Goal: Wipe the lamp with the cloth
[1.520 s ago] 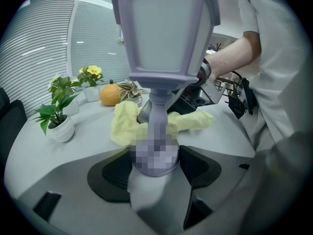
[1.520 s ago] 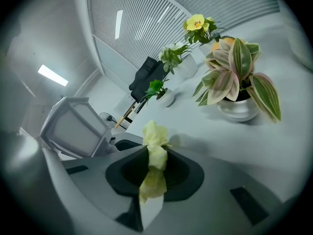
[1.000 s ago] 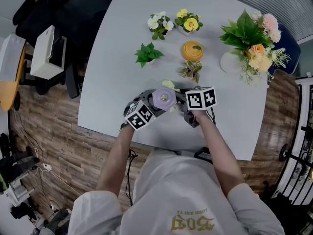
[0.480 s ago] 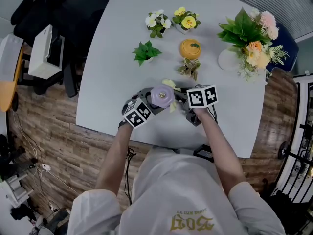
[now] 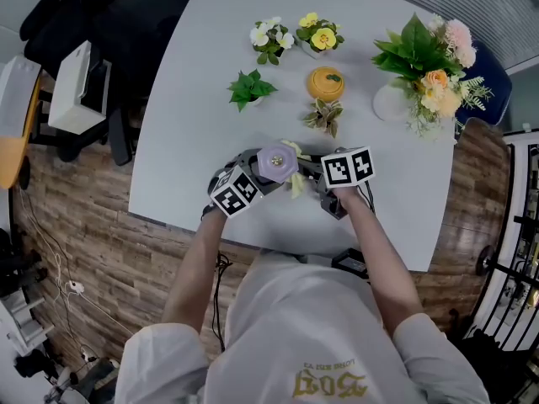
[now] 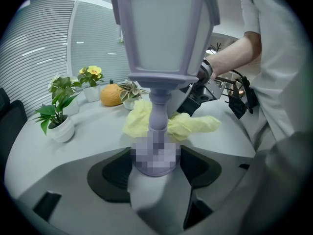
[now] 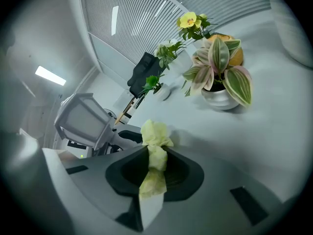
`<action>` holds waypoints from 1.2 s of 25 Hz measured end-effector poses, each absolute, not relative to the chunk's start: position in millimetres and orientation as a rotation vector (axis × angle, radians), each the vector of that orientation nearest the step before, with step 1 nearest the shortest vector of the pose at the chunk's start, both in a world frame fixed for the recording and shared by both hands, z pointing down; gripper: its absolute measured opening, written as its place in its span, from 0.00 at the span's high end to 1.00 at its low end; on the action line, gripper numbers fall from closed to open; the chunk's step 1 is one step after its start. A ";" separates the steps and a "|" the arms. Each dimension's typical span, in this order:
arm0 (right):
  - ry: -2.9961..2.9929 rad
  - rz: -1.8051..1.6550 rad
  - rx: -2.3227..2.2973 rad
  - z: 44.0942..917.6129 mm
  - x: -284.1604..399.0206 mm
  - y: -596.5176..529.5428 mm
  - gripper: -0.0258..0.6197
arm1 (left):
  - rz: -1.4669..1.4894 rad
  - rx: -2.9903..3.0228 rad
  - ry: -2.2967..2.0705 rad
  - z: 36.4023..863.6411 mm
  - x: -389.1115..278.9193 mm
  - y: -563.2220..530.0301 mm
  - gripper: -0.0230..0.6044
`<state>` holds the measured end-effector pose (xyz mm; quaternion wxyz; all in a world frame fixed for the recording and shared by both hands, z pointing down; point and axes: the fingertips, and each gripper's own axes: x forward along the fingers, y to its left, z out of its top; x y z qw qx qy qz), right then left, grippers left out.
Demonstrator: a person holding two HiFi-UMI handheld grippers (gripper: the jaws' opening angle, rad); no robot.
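The person is working close to the near edge of the white table [image 5: 189, 99], roughly midway along it. The left gripper [image 5: 259, 178] is squeezing the round base of the purple lantern-style lamp [image 5: 276, 163] between its jaws. In the left gripper view the lamp [image 6: 164, 33] is standing upright right in front of the camera, with its stem rising straight out of the grip. The right gripper [image 5: 303, 177] is reaching in from the right and pinching a bunched-up pale yellow cloth [image 5: 296, 183]. In the right gripper view the cloth [image 7: 155, 136] is sitting wedged between the pressed-together jaws, with a wad poking out the front.

From the left gripper's side the cloth [image 6: 195, 125] is spreading out just behind the lamp's stem, low down. Whether it's actually touching the stem is hard to call.

Toward the far edge a bunch of little pots is sitting:
- a green plant [image 5: 250, 89]
- white flowers [image 5: 269, 36]
- yellow flowers [image 5: 318, 36]
- an orange round thing [image 5: 326, 82]
- a striped-leaf plant [image 5: 324, 118]

A big bouquet [image 5: 425, 57] is standing near the far right corner
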<state>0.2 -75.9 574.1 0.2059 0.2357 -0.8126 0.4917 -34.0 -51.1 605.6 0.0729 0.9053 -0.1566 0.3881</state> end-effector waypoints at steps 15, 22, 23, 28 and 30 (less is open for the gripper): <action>-2.242 1.373 0.582 574.6 -3.4 -57.7 0.85 | 1.169 2.714 -0.470 606.7 -34.3 -51.4 0.48; -2.228 1.350 0.538 575.8 -6.4 -47.2 0.85 | 1.170 2.713 -0.470 607.0 -34.3 -51.3 0.48; -2.226 1.347 0.534 575.9 -6.7 -46.0 0.85 | 1.169 2.714 -0.471 606.9 -34.3 -51.4 0.48; -2.209 1.345 0.497 578.6 -7.7 -36.7 0.85 | 1.171 2.712 -0.468 607.2 -33.6 -51.2 0.48; -2.192 1.336 0.472 581.4 -9.3 -30.3 0.85 | 1.171 2.713 -0.467 607.0 -33.7 -51.0 0.48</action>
